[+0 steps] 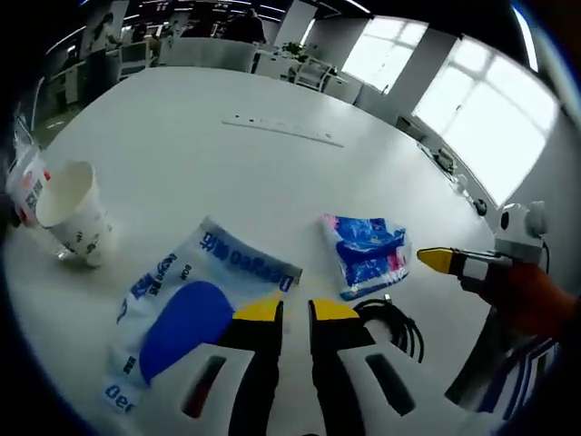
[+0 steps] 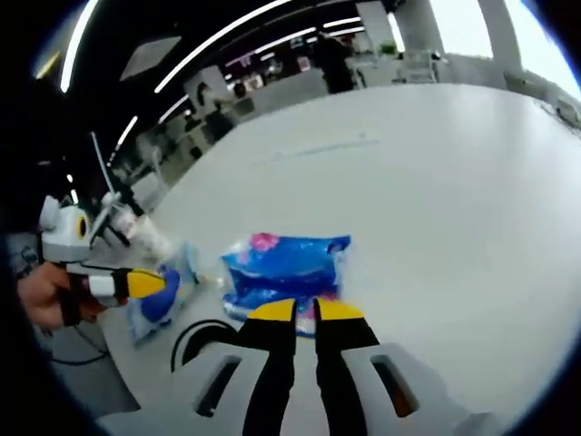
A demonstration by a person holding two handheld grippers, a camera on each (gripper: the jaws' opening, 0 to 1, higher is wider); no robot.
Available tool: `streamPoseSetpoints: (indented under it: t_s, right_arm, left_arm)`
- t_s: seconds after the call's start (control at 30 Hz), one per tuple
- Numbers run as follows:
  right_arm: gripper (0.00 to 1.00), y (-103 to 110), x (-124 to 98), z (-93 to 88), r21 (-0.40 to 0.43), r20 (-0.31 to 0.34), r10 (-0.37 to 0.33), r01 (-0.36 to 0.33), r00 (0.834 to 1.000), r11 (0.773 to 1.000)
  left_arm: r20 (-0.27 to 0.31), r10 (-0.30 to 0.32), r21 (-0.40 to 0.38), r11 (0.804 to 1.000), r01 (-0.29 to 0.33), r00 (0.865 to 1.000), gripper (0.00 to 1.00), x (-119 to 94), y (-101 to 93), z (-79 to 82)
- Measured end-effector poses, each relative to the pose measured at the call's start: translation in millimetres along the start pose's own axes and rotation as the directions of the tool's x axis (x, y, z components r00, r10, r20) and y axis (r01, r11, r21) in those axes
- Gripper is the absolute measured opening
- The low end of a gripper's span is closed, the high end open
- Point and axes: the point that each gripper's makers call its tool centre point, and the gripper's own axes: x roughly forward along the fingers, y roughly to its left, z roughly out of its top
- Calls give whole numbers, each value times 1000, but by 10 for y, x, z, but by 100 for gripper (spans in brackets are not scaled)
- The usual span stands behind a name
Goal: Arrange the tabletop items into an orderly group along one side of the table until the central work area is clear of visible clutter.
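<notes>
Our right claw (image 2: 305,311), tips pressed together, sits just before the blue packet (image 2: 283,269); our left claw (image 1: 296,311), likewise closed, is beside the wipes pack (image 1: 186,312).

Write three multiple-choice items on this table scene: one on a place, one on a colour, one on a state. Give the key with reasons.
1. In the left gripper view, where does the paper cup stand on the white table?
A. far left
B. centre
C. far right

2. What colour are the tips of the left gripper?
A. red
B. yellow
C. green

3. How do the jaws of the right gripper stand?
A. wide apart
B. clamped on the cup
C. nearly together, holding nothing

Key: 1 A, the cup is near that view's left edge, left of the white and blue pouch. 2 B, both tips are yellow. 3 C, only a thin gap shows, just short of the blue packet.
</notes>
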Motion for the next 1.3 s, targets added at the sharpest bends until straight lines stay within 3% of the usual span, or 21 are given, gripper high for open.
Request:
streamPoseSetpoints:
  t_s: [0.57,0.9,1.3]
  right_arm:
    - [7,660,0,-219,-104,-59,97,-103,993,989]
    - [6,777,-72,-431,-73,-77,110,-116,991,991]
    - [6,852,-229,-593,-52,-86,102,-107,991,993]
  left_arm:
    - [50,61,-85,995,-57,997,9,-680,522,-229]
    - [43,106,-145,984,-99,993,9,-1008,829,-532]
    - [28,119,-193,975,-111,993,10,-1226,900,-790]
